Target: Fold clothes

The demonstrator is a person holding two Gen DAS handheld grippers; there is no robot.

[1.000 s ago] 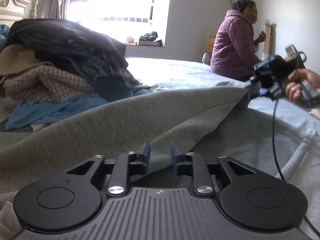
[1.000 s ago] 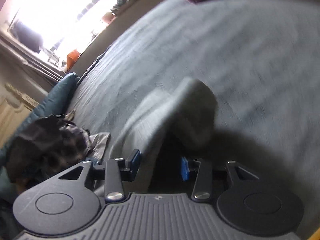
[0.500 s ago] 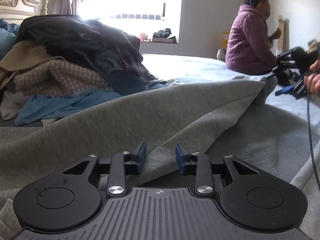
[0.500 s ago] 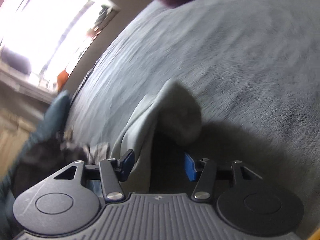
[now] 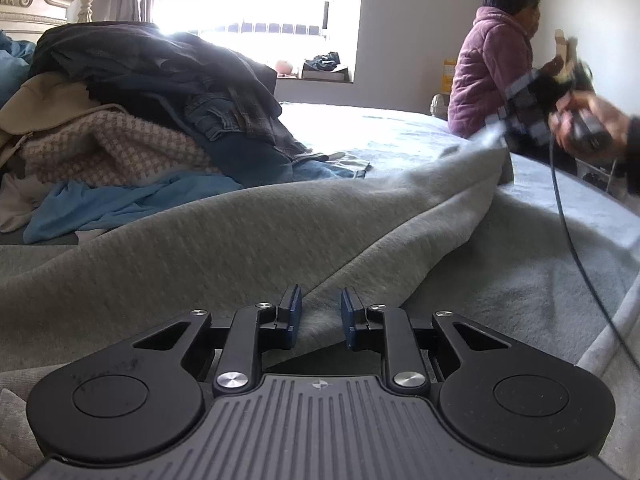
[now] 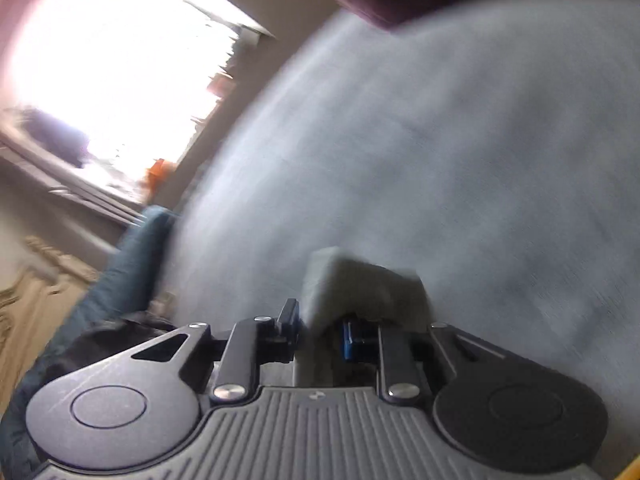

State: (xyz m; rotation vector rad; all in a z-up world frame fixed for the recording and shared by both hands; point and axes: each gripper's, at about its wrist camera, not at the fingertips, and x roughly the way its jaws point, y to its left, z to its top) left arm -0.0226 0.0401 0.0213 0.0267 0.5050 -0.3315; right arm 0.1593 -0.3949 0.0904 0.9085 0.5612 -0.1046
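Observation:
A grey sweatshirt-like garment [image 5: 240, 240] lies spread over the bed, a long fold running from my left gripper toward the far right. My left gripper [image 5: 320, 314] sits low at the near edge, its jaws closing with that fold filling the gap between the blue pads. My right gripper [image 5: 502, 130], blurred and held by a hand [image 5: 580, 124], has the garment's far corner pinched and raised off the bed. In the right wrist view the right gripper [image 6: 320, 322] is closing on a bunched grey corner [image 6: 360, 284] that fills the jaws.
A tall pile of mixed clothes [image 5: 140, 120] fills the left of the bed, before a carved headboard [image 5: 24, 0]. A person in a purple jacket [image 5: 492, 80] sits at the far edge. A black cable [image 5: 572, 240] hangs from the right gripper. Pale blue bedding [image 6: 480, 140] stretches ahead.
My right gripper closed on the garment's far corner and carried it up and to the right, pulling the fold taut. The left pads drew closer on the fold; that hand barely moved.

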